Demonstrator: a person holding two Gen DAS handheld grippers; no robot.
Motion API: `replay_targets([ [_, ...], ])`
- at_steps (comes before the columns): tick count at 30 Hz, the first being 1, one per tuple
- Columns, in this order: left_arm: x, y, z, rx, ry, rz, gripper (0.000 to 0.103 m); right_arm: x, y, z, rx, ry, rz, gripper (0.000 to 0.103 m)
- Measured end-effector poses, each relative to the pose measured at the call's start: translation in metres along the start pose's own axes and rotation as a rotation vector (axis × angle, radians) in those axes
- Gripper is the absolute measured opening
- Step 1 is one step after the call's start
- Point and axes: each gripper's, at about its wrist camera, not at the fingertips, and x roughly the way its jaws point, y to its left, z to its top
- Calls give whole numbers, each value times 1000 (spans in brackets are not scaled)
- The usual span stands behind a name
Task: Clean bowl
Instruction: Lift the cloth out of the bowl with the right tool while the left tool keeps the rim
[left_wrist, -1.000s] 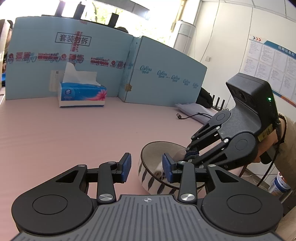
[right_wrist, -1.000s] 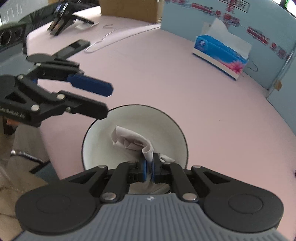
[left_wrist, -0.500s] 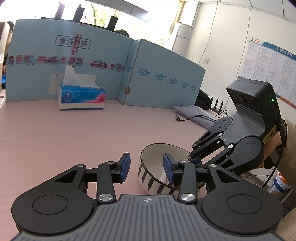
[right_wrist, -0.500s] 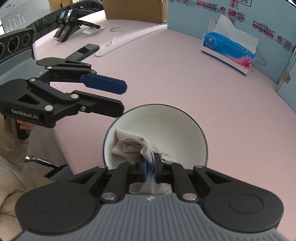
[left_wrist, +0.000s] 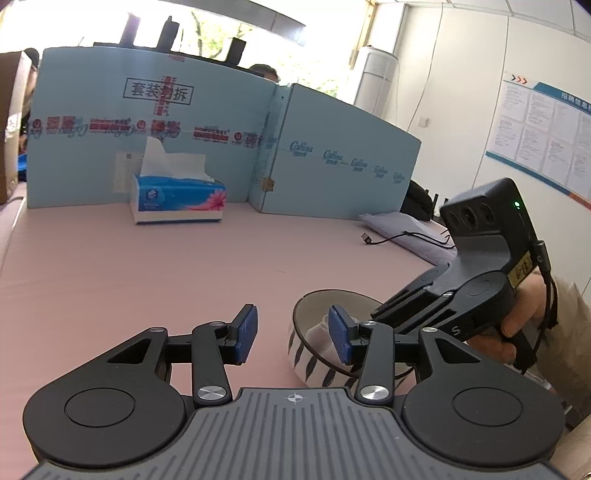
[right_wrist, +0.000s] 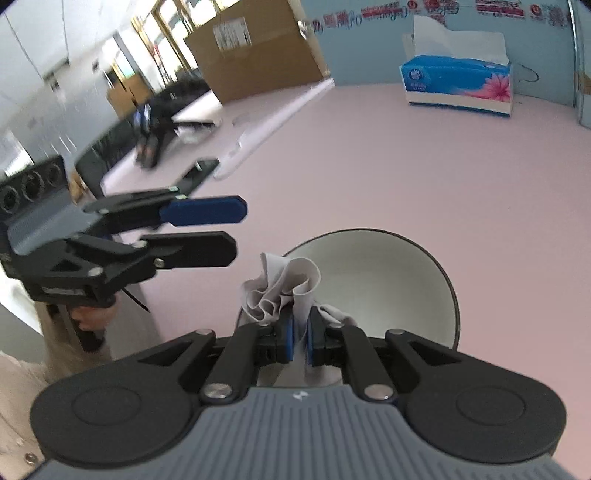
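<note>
1. Where it rests on the pink counter (left_wrist: 147, 273), the bowl (right_wrist: 388, 280) sits upright, mouth up; being round, it shows no long axis. White inside, dark stripes outside.
2. Contents of bowl: a crumpled grey cloth (right_wrist: 284, 288), partly over the near-left rim.
3. Right gripper (right_wrist: 300, 334): reaching into the bowl from its near side, jaws clamped on the cloth.
4. Left gripper (left_wrist: 291, 332): jaws spread, nothing between them; it hovers just left of the bowl, one blue pad in front of the rim.
5. Tissue box (left_wrist: 177, 197): well beyond the bowl, against a blue board (left_wrist: 147, 122).
</note>
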Motion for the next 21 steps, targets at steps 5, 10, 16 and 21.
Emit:
replay_targets([
  [5,2,-4,4,3,-1,16,51,-8,-3,-3,42,-71,52,9],
  [10,-4,-9,8,5,-25,14,52,-16,-7,-7,78,-161,122,9],
  [16,-1,-21,10,28,-10,23,52,-25,-10,-14,80,-213,164,9],
  [21,3,-31,12,53,-5,9,52,-39,-15,-21,72,-284,100,9],
])
